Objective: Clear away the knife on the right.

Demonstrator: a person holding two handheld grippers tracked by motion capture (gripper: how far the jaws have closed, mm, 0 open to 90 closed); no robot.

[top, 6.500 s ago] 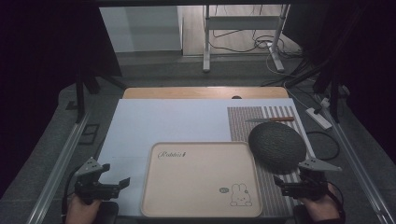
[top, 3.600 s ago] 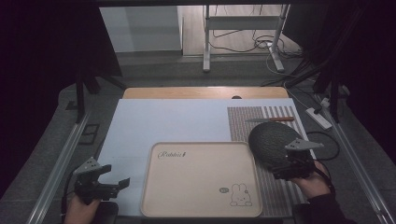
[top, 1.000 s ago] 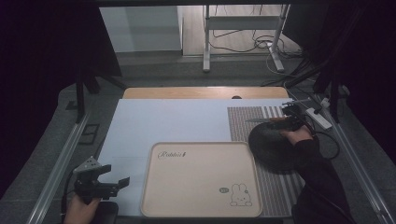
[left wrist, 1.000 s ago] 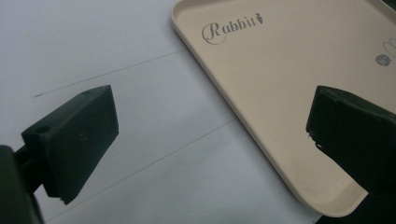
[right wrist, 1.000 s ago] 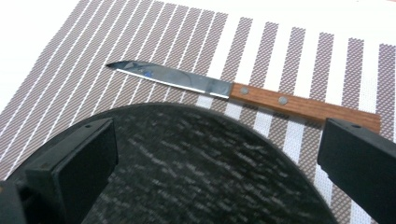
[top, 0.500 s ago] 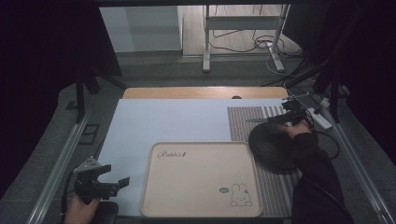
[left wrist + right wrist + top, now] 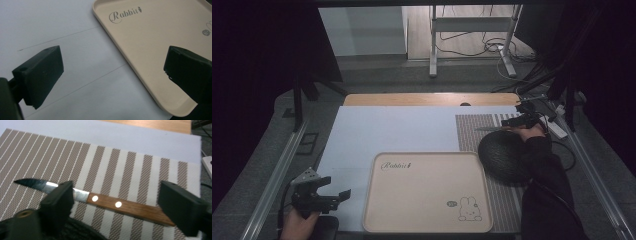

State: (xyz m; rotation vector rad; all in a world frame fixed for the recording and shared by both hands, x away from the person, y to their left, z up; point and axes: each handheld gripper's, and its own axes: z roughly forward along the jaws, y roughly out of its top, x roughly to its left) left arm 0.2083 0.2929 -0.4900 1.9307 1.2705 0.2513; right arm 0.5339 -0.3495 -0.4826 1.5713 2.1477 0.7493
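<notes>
Right gripper point(image 7: 112, 207) over the knife point(image 7: 100, 201) at the striped mat's point(image 7: 472, 135) 12 o'clock edge; jaws closing, straddling the handle, no contact yet. Left gripper point(image 7: 339, 197) at the tray's point(image 7: 377, 200) 9 o'clock, jaws open, empty.

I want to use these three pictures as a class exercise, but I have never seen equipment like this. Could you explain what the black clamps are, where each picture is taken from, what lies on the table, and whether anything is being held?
No robot here: a person sits at a table holding a hand-operated clamp in each hand. The high view looks down from above the person. The left gripper rests open near the table's front edge, beside a beige tray printed with "Rabbit" and a bunny. The right gripper reaches to the far side of a striped placemat, past a dark round bowl.

The other two pictures come from cameras riding on the clamps, looking along their black jaws. In the right gripper view, a knife with a serrated blade and a wooden handle lies on the placemat between the jaws. They have just been closing, but do not yet press on it. Nothing is held.
</notes>
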